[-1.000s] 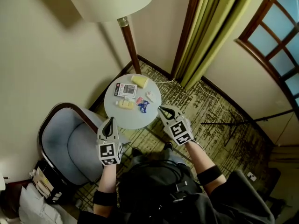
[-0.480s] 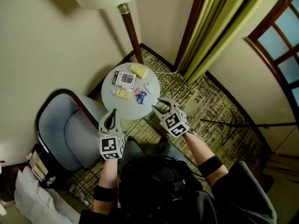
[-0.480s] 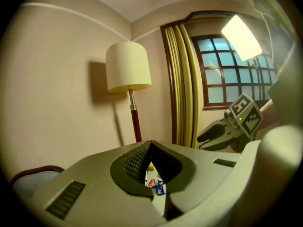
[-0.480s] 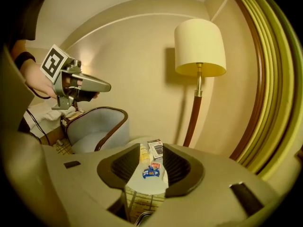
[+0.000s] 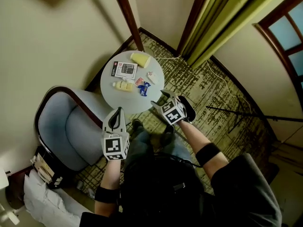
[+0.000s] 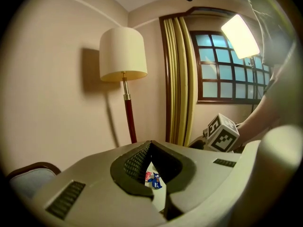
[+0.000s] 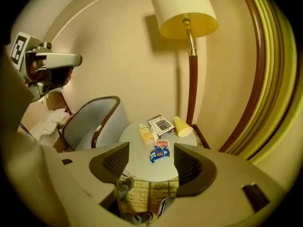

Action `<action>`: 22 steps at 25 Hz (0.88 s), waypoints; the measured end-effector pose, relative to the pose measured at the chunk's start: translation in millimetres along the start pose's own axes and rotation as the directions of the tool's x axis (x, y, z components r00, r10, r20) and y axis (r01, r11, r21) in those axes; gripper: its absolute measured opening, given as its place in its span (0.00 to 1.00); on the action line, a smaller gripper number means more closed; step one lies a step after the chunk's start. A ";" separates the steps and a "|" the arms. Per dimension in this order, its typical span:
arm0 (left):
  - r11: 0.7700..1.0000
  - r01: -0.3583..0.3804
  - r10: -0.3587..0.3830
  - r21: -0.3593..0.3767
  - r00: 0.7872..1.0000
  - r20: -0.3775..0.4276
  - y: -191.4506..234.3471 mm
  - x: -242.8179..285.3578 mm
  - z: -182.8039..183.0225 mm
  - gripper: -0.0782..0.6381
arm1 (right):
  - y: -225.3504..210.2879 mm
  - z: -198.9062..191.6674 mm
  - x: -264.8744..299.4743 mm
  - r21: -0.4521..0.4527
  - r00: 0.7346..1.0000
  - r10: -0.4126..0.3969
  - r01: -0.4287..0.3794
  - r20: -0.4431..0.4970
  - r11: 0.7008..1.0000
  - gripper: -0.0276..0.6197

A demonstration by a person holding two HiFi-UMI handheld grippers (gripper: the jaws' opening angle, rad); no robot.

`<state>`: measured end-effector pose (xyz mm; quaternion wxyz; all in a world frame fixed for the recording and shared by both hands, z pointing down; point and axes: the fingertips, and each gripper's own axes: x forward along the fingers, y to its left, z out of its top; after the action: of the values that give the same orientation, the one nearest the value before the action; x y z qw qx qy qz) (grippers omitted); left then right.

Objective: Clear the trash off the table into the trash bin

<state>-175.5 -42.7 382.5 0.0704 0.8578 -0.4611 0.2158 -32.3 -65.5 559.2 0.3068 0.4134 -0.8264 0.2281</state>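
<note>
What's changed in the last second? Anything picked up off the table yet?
The right gripper has come in toward the near edge of the table, and its jaws have just been opening, with nothing between them. Nothing has been taken or let go. The left gripper stays shut and empty, short of the table. The cup, calculator, bottle and blue wrapper lie where they were.

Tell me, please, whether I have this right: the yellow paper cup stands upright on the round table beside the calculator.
Not quite: the yellow paper cup lies on its side on the round table beside the calculator, as the right gripper view shows.
</note>
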 end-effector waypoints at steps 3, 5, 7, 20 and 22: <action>1.000 0.011 -0.011 -0.001 1.000 -0.008 8.3 7.4 -3.5 0.11 | -2.0 -16.0 31.8 0.054 0.998 -0.002 0.005 -0.063 0.999 0.54; 1.000 0.011 -0.011 -0.011 1.000 -0.012 16.3 12.8 -6.5 0.11 | -2.5 -24.1 54.0 0.108 0.996 0.000 0.010 -0.092 0.994 0.54; 1.000 0.017 -0.017 -0.015 1.000 -0.018 25.4 20.0 -12.7 0.11 | -4.3 -30.3 77.3 0.148 0.993 -0.007 0.024 -0.114 0.989 0.54; 0.997 0.011 -0.014 -0.072 0.999 -0.031 72.2 66.0 -60.2 0.11 | -22.9 -91.2 205.8 0.415 0.968 -0.078 0.174 -0.238 0.893 0.54; 0.996 0.013 -0.016 -0.085 0.999 -0.028 75.0 69.8 -64.9 0.11 | -29.5 -104.1 218.7 0.467 0.960 -0.094 0.212 -0.263 0.858 0.54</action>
<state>-223.3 -117.4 465.2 0.1149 0.8542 -0.4626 0.2076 -77.6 -135.0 788.6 0.3030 0.5132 -0.6642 0.4513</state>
